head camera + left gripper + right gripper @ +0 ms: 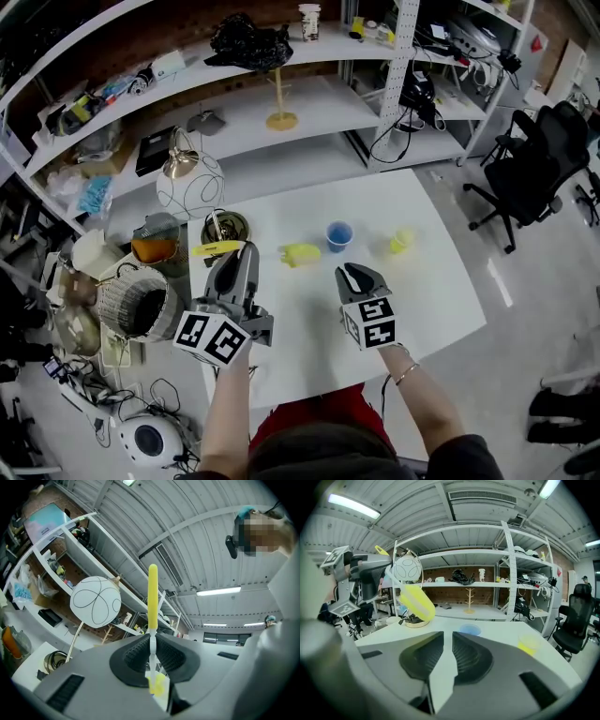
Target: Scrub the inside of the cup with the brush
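Observation:
My left gripper point(245, 253) point(152, 641) is shut on the thin white stem of a yellow brush point(217, 248) point(153, 592), held above the table's left side. In the right gripper view the brush's ribbed yellow head point(417, 603) hangs beside that gripper. A blue cup point(339, 235) point(469, 630) stands upright mid-table, with a yellow cup point(401, 242) point(529, 644) to its right. My right gripper point(352, 273) point(448, 641) hovers in front of the blue cup. Its jaws are drawn together to a narrow slit and hold nothing.
A yellow item point(300, 254) lies on the white table point(441, 281) left of the blue cup. A round dish point(225, 228), a white globe lamp point(190, 183) and a wicker basket point(141, 305) crowd the left edge. Shelves point(309, 103) run behind, and an office chair point(534, 169) stands right.

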`<state>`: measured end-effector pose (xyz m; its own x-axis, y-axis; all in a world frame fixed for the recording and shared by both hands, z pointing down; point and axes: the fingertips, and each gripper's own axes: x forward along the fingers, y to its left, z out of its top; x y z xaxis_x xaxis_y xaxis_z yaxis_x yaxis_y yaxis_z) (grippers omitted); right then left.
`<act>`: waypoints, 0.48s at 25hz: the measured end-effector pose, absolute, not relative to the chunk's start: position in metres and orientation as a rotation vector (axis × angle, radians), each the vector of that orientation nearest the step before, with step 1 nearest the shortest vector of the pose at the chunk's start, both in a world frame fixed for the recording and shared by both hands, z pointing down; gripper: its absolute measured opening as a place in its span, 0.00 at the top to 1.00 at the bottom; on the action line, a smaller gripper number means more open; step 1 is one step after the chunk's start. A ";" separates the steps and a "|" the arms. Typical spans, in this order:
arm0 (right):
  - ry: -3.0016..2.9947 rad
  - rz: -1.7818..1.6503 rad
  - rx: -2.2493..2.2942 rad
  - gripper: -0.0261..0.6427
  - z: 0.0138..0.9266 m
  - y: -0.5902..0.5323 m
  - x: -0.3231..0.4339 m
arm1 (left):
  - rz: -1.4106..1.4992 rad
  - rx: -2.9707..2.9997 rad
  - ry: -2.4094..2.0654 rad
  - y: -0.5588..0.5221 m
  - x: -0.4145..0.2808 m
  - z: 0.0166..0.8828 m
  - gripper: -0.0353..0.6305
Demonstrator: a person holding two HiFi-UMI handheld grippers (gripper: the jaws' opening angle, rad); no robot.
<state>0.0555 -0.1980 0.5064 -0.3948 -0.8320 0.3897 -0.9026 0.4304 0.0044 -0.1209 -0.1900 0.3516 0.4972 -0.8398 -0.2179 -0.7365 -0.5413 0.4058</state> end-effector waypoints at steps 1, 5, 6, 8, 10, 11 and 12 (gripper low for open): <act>-2.352 0.288 1.492 0.86 0.505 -0.197 0.055 | -0.576 2.486 -1.335 -0.189 -0.121 0.351 0.88; -2.349 0.249 1.498 0.90 0.499 -0.190 0.053 | -0.589 2.492 -1.317 -0.187 -0.123 0.350 0.88; -2.349 0.239 1.498 0.91 0.497 -0.189 0.052 | -0.592 2.491 -1.314 -0.187 -0.123 0.350 0.88; -2.344 0.217 1.498 0.92 0.493 -0.186 0.052 | -0.597 2.494 -1.305 -0.186 -0.122 0.349 0.88; -2.336 0.194 1.500 0.93 0.490 -0.184 0.053 | -0.597 2.497 -1.294 -0.185 -0.120 0.348 0.88; -2.332 0.186 1.500 0.93 0.489 -0.182 0.054 | -0.596 2.497 -1.287 -0.184 -0.119 0.348 0.88; -2.329 0.180 1.500 0.93 0.488 -0.180 0.054 | -0.596 2.498 -1.279 -0.183 -0.118 0.348 0.88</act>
